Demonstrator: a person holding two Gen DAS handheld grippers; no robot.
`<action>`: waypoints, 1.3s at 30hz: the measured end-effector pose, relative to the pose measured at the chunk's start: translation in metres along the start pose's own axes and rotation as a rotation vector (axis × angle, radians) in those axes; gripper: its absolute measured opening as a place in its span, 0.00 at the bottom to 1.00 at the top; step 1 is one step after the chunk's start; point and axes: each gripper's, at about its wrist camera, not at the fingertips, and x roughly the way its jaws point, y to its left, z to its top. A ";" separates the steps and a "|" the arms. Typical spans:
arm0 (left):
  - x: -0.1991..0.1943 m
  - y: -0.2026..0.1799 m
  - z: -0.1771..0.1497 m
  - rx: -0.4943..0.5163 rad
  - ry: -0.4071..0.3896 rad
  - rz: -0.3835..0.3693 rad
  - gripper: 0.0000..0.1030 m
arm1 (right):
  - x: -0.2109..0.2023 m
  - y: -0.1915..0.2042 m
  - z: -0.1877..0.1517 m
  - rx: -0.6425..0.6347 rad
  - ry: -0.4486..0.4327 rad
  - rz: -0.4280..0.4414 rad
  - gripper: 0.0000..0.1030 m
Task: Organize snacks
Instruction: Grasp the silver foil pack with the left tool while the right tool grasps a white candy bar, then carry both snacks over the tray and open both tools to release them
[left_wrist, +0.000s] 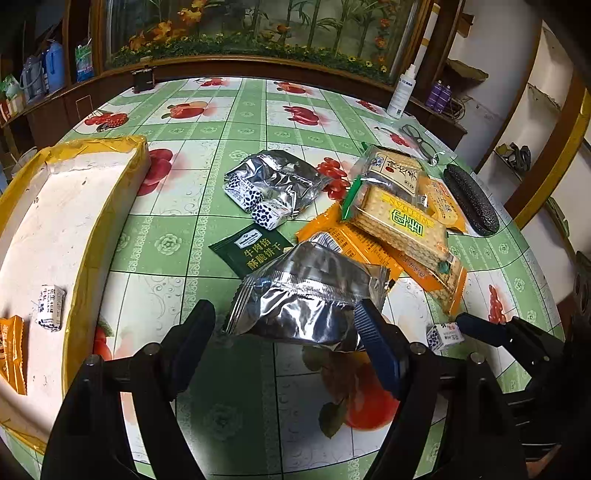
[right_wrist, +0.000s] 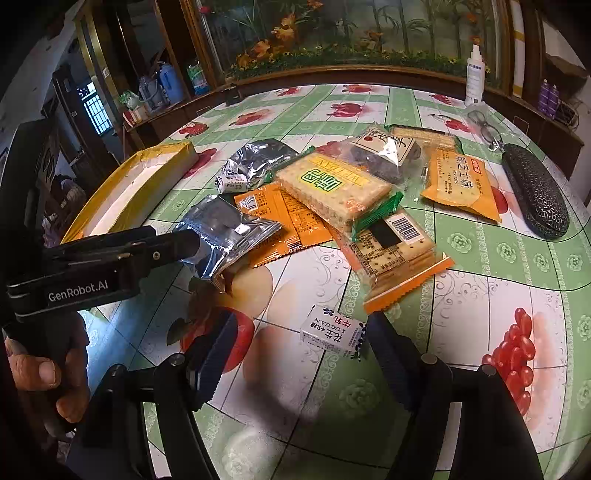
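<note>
A crumpled silver foil packet (left_wrist: 306, 295) lies on the table between the fingers of my left gripper (left_wrist: 284, 332), which is open: the right pad touches the packet's edge, the left pad stands clear. The right wrist view shows that gripper (right_wrist: 192, 240) reaching over the same silver packet (right_wrist: 229, 232). My right gripper (right_wrist: 299, 350) is open around a small white wrapped candy (right_wrist: 332, 332), which lies close to the right finger (right_wrist: 388, 354). The white box with yellow tape (left_wrist: 110, 144) at the left holds one white candy (left_wrist: 51, 306) and an orange packet (left_wrist: 11, 350).
Cracker packs (right_wrist: 332, 184), orange packets (right_wrist: 458, 184), a green packet (left_wrist: 251, 251) and a second silver bag (left_wrist: 277, 181) with candies lie mid-table. A dark glasses case (right_wrist: 535, 192), glasses (right_wrist: 484, 125) and a spray bottle (right_wrist: 474, 74) stand at the far right. A hand (right_wrist: 44, 373) holds the left gripper.
</note>
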 end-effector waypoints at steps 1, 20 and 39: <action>0.001 -0.002 0.001 0.001 0.003 -0.013 0.76 | 0.002 -0.001 0.000 0.004 0.008 0.007 0.71; 0.015 -0.029 0.003 0.215 0.030 -0.028 0.83 | 0.004 -0.006 0.002 0.010 0.020 0.018 0.72; 0.009 -0.022 -0.007 0.242 -0.025 -0.039 0.62 | 0.000 -0.008 -0.001 0.011 0.010 0.008 0.34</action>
